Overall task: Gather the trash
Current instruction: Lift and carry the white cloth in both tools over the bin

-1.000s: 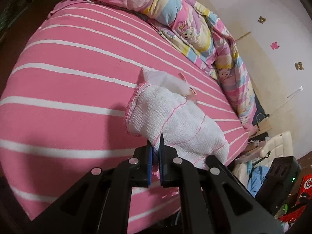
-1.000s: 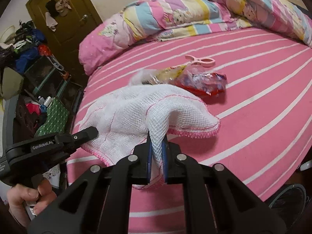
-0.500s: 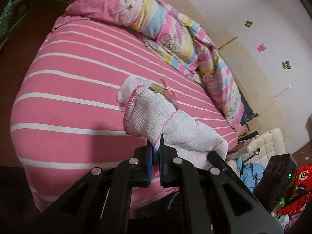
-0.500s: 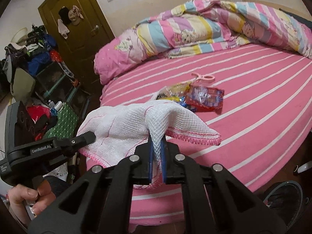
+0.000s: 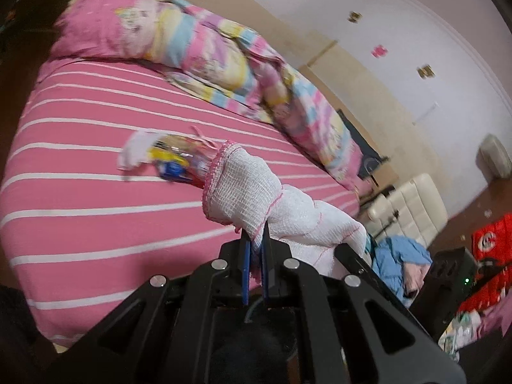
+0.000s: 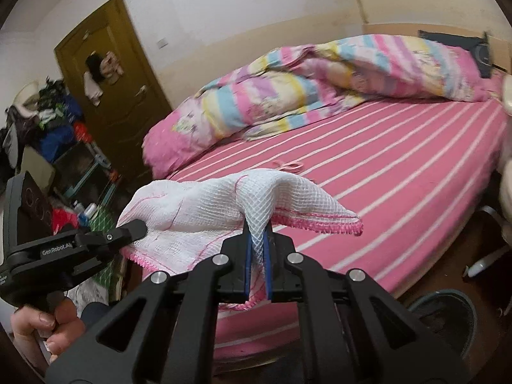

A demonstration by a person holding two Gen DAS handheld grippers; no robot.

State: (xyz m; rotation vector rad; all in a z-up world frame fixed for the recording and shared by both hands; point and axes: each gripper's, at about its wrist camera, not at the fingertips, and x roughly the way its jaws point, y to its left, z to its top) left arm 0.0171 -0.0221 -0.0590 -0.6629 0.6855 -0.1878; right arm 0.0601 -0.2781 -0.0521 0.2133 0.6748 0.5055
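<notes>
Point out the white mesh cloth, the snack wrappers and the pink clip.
white mesh cloth [image 6: 256,192]: right wrist view, raised fold above the jaws.
snack wrappers [image 5: 174,163]: left wrist view, yellow and blue middle of the pile.
pink clip [image 6: 289,165]: right wrist view, its handles.

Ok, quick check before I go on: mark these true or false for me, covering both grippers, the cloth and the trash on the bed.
1. The left gripper is shut on the white mesh cloth. True.
2. The right gripper is open and empty. False: it pinches the same cloth.
3. The snack wrappers lie on the pink striped bed. True.
4. The wrappers are inside the cloth. False: they lie on the sheet behind it.
5. The pink clip lies on the bed. True.
</notes>
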